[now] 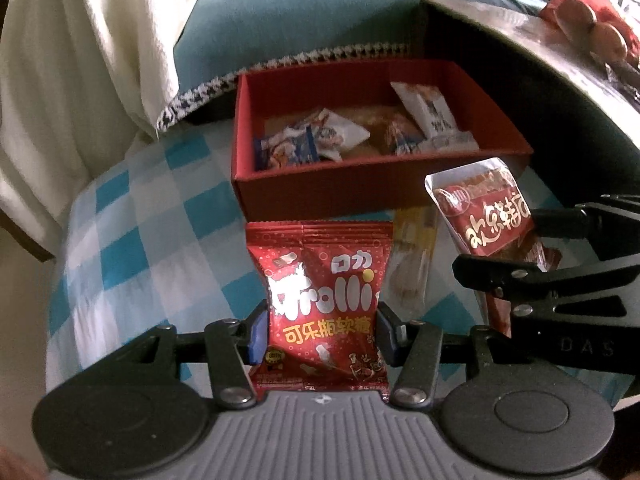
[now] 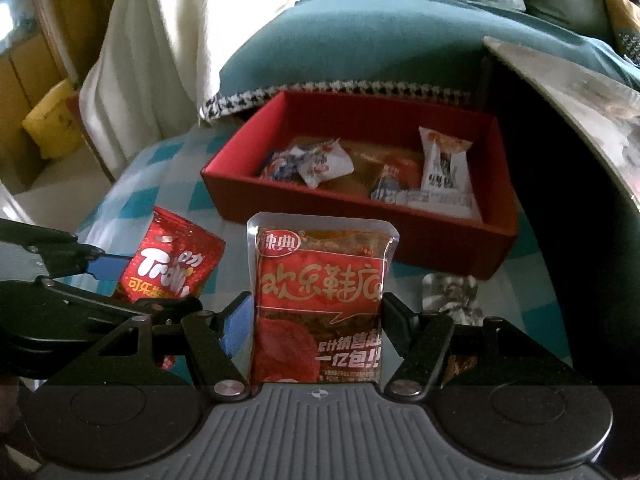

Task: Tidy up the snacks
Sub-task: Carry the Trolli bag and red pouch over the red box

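My left gripper (image 1: 320,330) is shut on a red Trolli gummy packet (image 1: 324,300), held upright just in front of the red box (image 1: 304,188). My right gripper (image 2: 318,320) is shut on a red spicy snack pouch (image 2: 320,304), also upright before the red box (image 2: 360,224). Each gripper shows in the other's view: the pouch (image 1: 488,216) at the right, the Trolli packet (image 2: 172,260) at the left. The box holds several small wrapped snacks (image 1: 320,140), which also show in the right wrist view (image 2: 320,164).
The box sits on a blue-and-white checked cloth (image 1: 132,208). A teal cushion (image 1: 304,20) and white fabric (image 1: 80,52) lie behind. A tabletop edge (image 1: 540,44) with more snacks is at the right. A loose packet (image 2: 452,292) lies on the cloth near the box.
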A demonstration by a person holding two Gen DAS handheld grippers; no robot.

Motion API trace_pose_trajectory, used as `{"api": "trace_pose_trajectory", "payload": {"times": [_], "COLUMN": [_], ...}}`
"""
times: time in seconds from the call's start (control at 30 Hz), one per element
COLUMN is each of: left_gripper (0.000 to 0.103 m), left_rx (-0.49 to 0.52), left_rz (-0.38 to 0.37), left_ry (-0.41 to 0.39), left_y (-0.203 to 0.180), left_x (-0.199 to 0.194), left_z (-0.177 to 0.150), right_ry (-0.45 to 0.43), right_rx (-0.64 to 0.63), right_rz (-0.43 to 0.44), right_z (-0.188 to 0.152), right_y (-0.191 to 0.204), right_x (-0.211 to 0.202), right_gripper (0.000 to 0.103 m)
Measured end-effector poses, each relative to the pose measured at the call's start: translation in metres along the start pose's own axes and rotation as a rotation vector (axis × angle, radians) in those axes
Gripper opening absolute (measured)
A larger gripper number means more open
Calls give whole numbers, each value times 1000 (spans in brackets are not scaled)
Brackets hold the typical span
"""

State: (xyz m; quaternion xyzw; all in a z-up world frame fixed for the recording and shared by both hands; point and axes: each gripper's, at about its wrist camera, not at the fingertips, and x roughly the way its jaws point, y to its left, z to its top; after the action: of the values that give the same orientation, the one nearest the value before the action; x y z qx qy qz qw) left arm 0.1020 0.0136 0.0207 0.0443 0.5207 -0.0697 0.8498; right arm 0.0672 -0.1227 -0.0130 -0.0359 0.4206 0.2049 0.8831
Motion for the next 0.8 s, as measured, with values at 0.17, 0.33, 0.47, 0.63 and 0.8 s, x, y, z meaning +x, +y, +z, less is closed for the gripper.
{"api": "trace_pose_trajectory", "payload": {"times": [0.17,0.33,0.47,0.63,0.8], "left_gripper": [47,47,47,47,47], "left_rx": [6,-7,0,-1,-6], "left_rz": [19,28,39,56,73], "left_ry": [-34,-64,-86,-119,-146], "left_y": [-3,-3,-3,-3,-1], "left_x": [-2,-3,-3,-2,0], "left_z": [13,29,40,55,75], "right_ry": [-31,-61,-79,-98,-120], "right_rx": [5,25,36,42,44], "right_rz": [-6,-8,-11,-14,-20], "right_z": [13,29,40,55,73], "right_y": [-5,-13,-18,-25,-32], "right_x": [-4,-6,-7,-4,1], "right_gripper": [74,74,74,74,74]}}
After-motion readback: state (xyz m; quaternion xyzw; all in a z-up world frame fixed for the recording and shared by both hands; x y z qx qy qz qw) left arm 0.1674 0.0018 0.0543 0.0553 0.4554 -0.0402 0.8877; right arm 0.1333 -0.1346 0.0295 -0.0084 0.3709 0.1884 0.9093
